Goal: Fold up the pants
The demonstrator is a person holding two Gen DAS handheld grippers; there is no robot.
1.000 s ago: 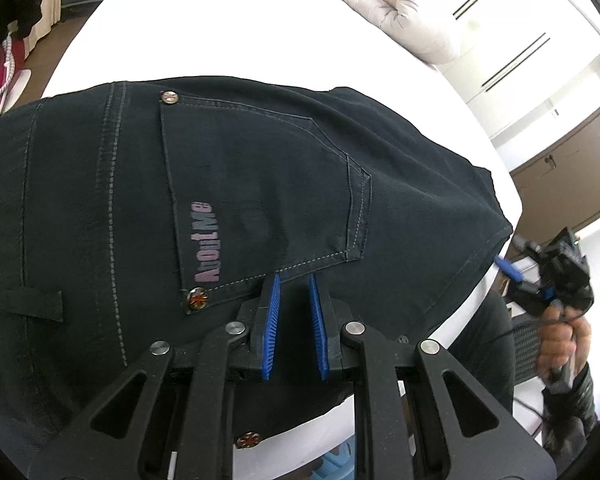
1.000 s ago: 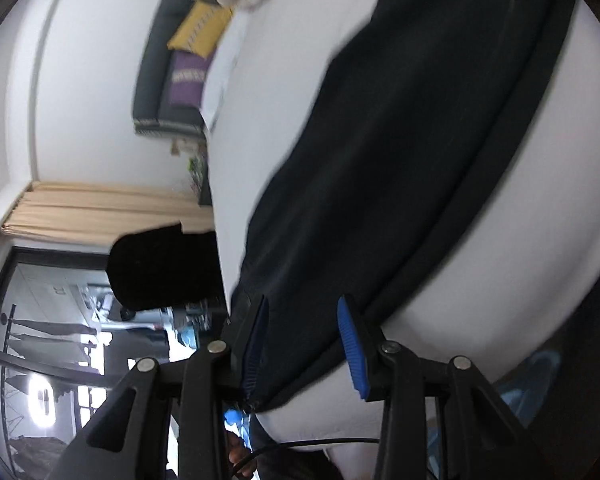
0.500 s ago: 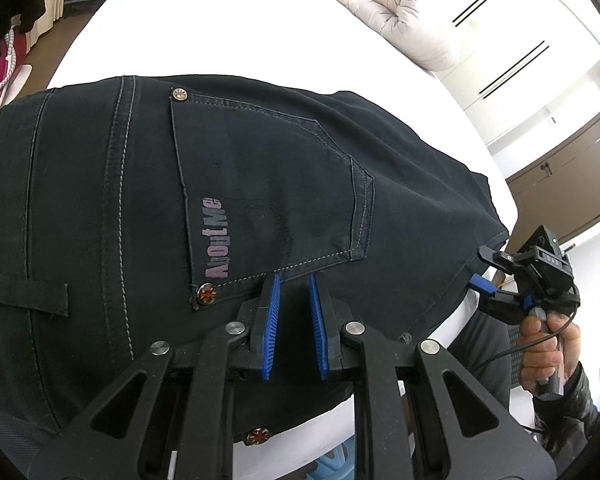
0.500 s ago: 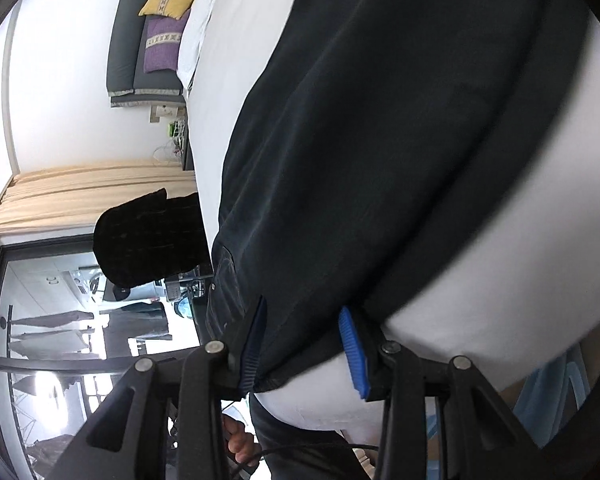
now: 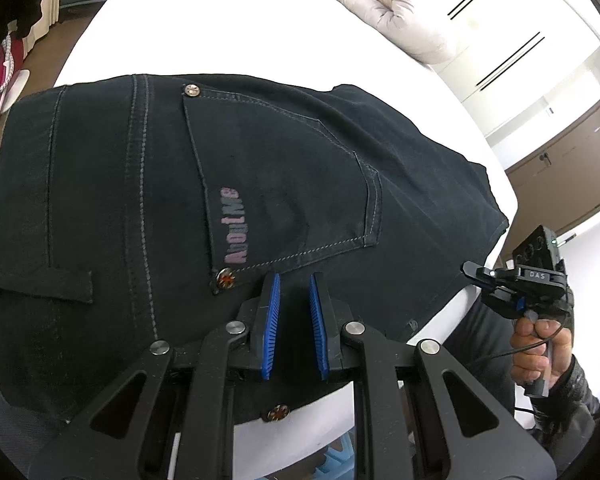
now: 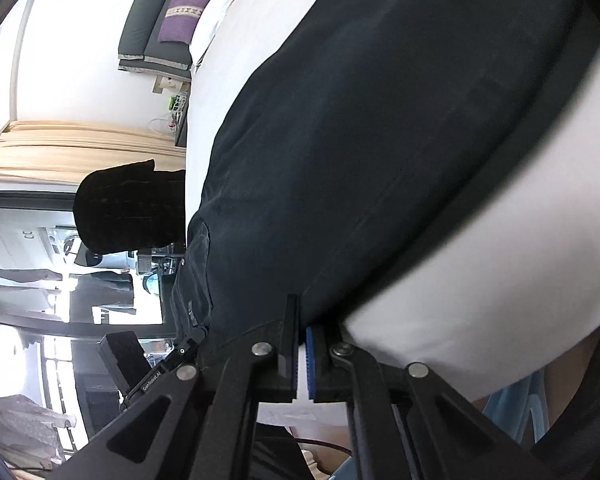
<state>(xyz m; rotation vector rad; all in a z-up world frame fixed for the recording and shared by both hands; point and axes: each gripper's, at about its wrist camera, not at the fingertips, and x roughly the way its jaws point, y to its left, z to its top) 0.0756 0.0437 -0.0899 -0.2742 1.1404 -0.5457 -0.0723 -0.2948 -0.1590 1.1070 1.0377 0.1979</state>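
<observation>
Pants (image 5: 260, 200), dark with a stitched back pocket (image 5: 284, 200), lay flat on the white bed (image 5: 228, 28), reaching its near edge. Left gripper (image 5: 294, 312) sat low over the waist end just below the pocket, its blue pads a narrow gap apart with dark cloth between them; whether they pinched it I could not tell. Right gripper (image 6: 302, 332) had just been closing and stood shut on the pants' edge at the bed's rim

A home bedroom: a white bed (image 5: 260, 32) with a folded duvet (image 5: 384, 4) at its far edge, a wardrobe (image 5: 512, 32), curtains (image 6: 80, 144) and cushions (image 6: 188, 0).
</observation>
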